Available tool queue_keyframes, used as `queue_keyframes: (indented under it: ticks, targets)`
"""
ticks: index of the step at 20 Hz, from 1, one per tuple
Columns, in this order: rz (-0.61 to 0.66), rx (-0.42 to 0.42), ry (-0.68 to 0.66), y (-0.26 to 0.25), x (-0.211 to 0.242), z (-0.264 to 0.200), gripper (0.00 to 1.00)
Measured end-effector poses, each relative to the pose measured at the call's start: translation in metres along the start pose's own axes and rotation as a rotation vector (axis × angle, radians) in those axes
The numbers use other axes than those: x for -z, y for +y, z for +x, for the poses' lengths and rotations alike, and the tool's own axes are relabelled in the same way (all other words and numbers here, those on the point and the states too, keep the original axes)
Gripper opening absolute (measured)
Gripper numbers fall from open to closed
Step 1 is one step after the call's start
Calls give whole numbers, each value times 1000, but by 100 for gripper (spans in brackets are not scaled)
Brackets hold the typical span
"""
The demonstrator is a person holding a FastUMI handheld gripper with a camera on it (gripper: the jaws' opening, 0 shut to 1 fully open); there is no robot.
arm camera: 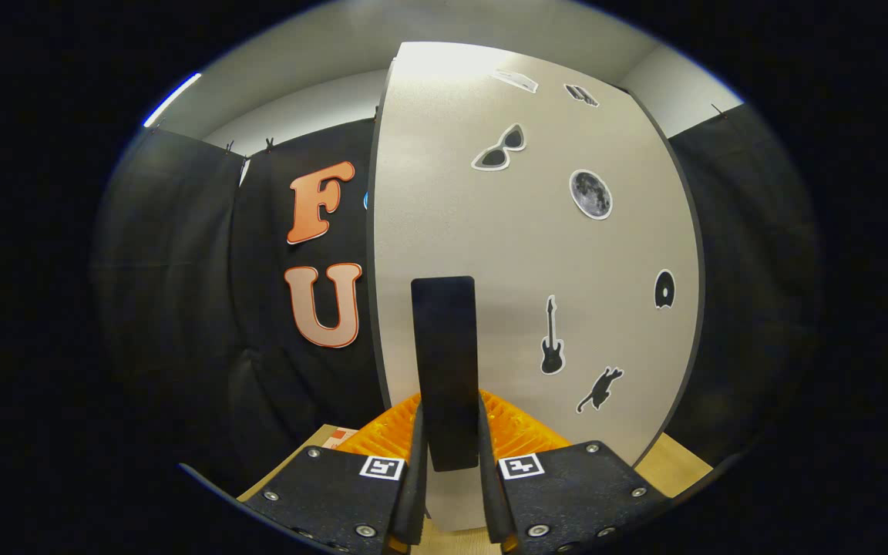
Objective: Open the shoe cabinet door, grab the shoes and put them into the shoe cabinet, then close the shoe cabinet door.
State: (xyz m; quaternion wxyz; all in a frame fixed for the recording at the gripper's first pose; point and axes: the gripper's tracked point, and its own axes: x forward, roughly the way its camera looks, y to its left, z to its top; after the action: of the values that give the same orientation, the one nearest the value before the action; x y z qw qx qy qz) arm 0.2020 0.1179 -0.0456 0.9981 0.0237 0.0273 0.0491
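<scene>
The shoe cabinet door (552, 254) is a tall pale panel with dark edging, covered with several small stickers, and it stands right in front of me. A black vertical handle (444, 339) is mounted low on it near its left edge. My gripper (450, 405) is at the lower part of this handle, one finger on each side, with both pads pressed against it. The finger (416, 439) on the left and its partner on the right hide the handle's bottom end only partly.
Black cloth walls (182, 254) hang to the left of the door and behind it on the right. A light wooden surface (679, 466) shows below the door. A small piece of cardboard (338, 436) lies low on the left.
</scene>
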Motion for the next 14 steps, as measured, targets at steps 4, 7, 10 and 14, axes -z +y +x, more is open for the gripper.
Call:
queue_keyframes:
  ticks: [4, 7, 10, 14]
  targets:
    - [13, 3, -2, 0, -3, -2, 29]
    - [16, 3, 6, 0, -3, -3, 29]
    - [25, 7, 13, 0, -5, -4, 29]
    - [30, 13, 23, -1, -5, -5, 29]
